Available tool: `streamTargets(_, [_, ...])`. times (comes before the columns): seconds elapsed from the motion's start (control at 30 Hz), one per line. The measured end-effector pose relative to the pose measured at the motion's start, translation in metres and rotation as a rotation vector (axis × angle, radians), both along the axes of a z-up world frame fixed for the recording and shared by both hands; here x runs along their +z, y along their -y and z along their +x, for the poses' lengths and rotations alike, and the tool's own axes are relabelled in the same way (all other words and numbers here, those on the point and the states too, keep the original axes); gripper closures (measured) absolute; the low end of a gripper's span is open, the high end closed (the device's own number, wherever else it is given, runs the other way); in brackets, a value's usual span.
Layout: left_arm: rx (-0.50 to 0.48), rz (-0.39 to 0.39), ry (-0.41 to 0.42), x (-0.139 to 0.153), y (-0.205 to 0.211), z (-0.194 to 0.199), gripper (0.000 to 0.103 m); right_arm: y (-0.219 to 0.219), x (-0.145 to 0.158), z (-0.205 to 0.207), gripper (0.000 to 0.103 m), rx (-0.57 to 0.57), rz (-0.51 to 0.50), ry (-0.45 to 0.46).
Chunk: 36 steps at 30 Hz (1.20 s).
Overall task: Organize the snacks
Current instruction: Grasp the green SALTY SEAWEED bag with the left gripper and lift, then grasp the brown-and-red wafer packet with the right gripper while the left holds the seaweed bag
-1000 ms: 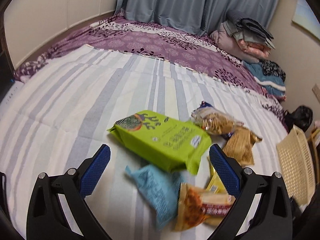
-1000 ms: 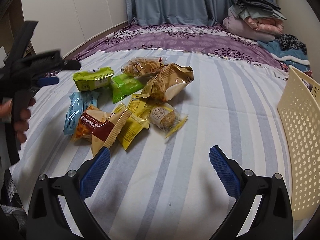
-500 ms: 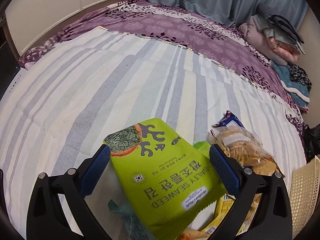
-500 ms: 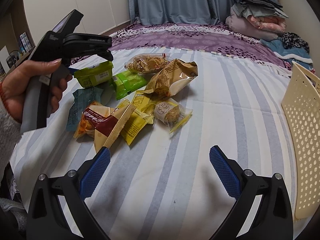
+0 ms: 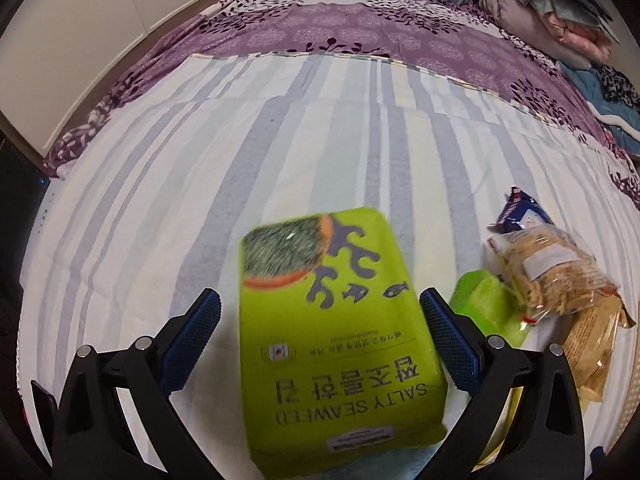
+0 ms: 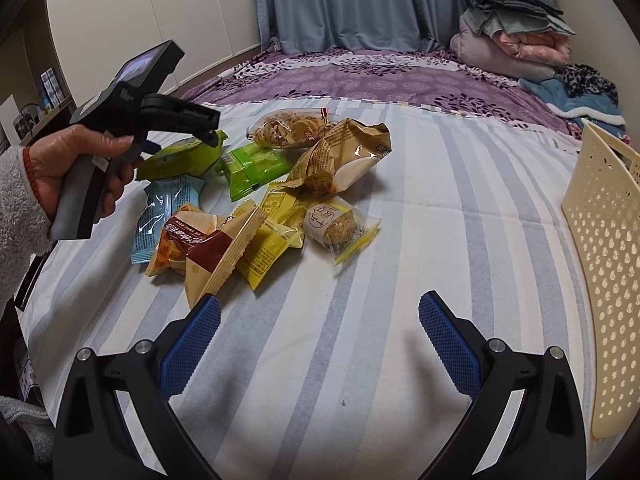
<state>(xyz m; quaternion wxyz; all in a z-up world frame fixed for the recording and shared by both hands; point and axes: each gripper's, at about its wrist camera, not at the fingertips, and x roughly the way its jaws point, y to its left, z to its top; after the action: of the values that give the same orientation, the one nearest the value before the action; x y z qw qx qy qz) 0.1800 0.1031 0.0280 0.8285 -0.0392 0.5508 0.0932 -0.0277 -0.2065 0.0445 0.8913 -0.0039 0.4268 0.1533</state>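
A pile of snack packs lies on the striped bed. In the left wrist view, my left gripper [image 5: 320, 320] is open, its blue pads on either side of the green seaweed pack [image 5: 340, 332], not touching it. A small green pack [image 5: 486, 308] and a clear bag of crackers [image 5: 548, 272] lie to its right. In the right wrist view, my right gripper [image 6: 320, 328] is open and empty over bare sheet, in front of the pile: a red-brown pack [image 6: 200, 244], yellow packs [image 6: 264, 248], a round snack [image 6: 340, 224], a tan bag [image 6: 344, 156], a blue pack [image 6: 160, 208].
A cream perforated basket [image 6: 600, 264] stands at the right edge of the bed. Folded blankets [image 6: 516, 36] are stacked at the back right on the purple bedcover [image 6: 360, 76]. White cupboards line the left wall.
My left gripper has moved down and forward over the seaweed pack, which now lies between its fingers. My right gripper has barely moved.
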Motion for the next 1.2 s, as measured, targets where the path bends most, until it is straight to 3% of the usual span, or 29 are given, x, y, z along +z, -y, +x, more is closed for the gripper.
streamTargets(0.13, [0.019, -0.056, 0.018, -0.006, -0.019, -0.007, 0.003, -0.007, 0.001, 0.0, 0.005, 0.02, -0.015, 0.0])
streamTargets(0.2, [0.006, -0.073, 0.031, -0.008, -0.022, -0.008, 0.019, -0.012, 0.003, -0.001, 0.005, 0.033, -0.023, 0.006])
streamTargets(0.23, [0.0, -0.079, 0.03, -0.009, -0.023, -0.009, 0.02, -0.014, 0.004, -0.002, 0.005, 0.04, -0.03, 0.011])
streamTargets(0.4, [-0.011, -0.126, 0.077, -0.005, -0.032, -0.012, 0.021, -0.024, 0.01, -0.001, 0.005, 0.071, -0.038, 0.029])
streamTargets(0.63, [-0.021, -0.107, 0.142, 0.014, -0.042, -0.023, 0.021, -0.052, 0.016, 0.005, 0.005, 0.174, -0.043, 0.072])
streamTargets(0.93, [-0.027, -0.13, 0.205, 0.038, -0.055, -0.047, 0.021, -0.107, 0.011, 0.03, 0.005, 0.495, -0.136, 0.118])
streamTargets(1.1, [-0.028, -0.147, 0.234, 0.049, -0.06, -0.064, 0.021, -0.127, -0.004, 0.05, 0.005, 0.685, -0.193, 0.05])
streamTargets(1.2, [-0.018, -0.154, 0.246, 0.054, -0.064, -0.072, 0.021, -0.131, -0.012, 0.06, 0.005, 0.73, -0.199, 0.007])
